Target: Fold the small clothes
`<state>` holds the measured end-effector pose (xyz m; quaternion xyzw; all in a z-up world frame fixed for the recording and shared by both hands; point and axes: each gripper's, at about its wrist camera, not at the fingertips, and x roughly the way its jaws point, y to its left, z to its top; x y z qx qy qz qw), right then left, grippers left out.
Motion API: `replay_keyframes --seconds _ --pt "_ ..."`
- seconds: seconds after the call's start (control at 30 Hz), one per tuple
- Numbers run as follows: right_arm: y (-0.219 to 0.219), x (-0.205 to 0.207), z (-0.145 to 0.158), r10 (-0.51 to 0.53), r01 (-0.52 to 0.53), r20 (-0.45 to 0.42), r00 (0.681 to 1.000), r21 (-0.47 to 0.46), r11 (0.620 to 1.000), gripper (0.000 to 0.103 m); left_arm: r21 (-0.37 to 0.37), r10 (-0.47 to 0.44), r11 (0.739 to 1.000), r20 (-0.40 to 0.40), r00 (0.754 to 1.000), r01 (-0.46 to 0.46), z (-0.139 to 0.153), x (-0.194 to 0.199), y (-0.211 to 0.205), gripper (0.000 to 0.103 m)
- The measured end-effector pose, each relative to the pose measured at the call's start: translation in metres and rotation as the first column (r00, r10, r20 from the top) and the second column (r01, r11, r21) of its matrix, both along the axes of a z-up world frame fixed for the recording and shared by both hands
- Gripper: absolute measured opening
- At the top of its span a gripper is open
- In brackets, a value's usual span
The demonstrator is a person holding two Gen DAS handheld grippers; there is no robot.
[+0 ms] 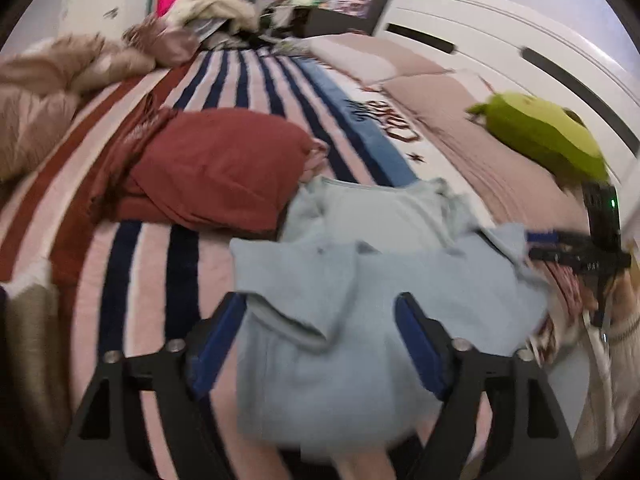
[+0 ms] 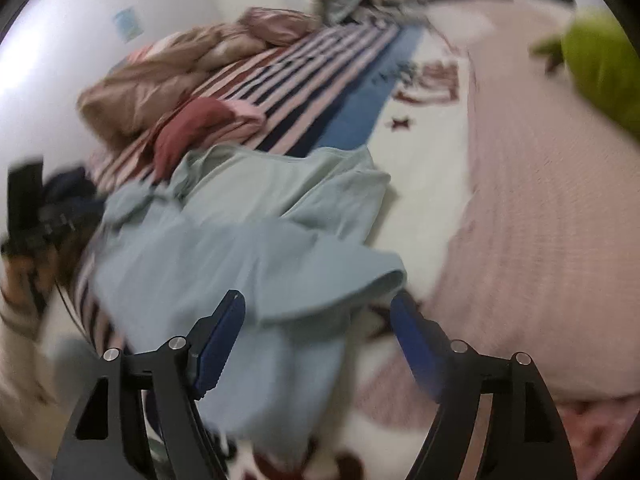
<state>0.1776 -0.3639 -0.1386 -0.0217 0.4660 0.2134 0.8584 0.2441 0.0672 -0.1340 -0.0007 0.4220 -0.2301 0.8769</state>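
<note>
A pale blue small garment [image 1: 352, 300] lies rumpled and partly folded on the striped bedspread [image 1: 160, 264]; it also shows in the right wrist view [image 2: 248, 248]. My left gripper [image 1: 320, 320] is open, its blue-padded fingers straddling the garment's near part. My right gripper [image 2: 316, 316] is open over the garment's near edge, with a fold of cloth between the fingers. The right gripper also shows at the right edge of the left wrist view [image 1: 576, 252], and the left gripper at the left edge of the right wrist view [image 2: 40, 216].
A folded dark red garment [image 1: 212, 168] lies just beyond the blue one. A beige duvet [image 1: 48, 92] is bunched at the far left. A green plush toy [image 1: 548, 132] sits on the pink pillows [image 1: 460, 136] by the white headboard [image 1: 500, 32]. Clutter piles at the far end.
</note>
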Motion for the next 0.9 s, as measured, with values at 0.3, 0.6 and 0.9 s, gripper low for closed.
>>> replay_keyframes --seconds 0.3,0.6,0.9 --pt "0.069 -0.085 -0.014 0.286 -0.249 0.086 0.954 -0.297 0.922 0.076 0.162 -0.132 0.977 -0.031 0.991 0.136 -0.030 -0.056 -0.029 0.084" --pt "0.073 -0.071 -0.025 0.214 -0.184 0.092 0.973 -0.263 0.947 0.058 0.213 -0.082 0.973 -0.032 0.996 0.087 -0.048 -0.056 -0.029 0.060" --pt "0.065 -0.052 -0.022 0.164 -0.145 0.063 0.984 -0.234 0.961 0.032 0.121 -0.089 0.988 -0.036 0.995 0.093 -0.041 -0.049 -0.019 0.045"
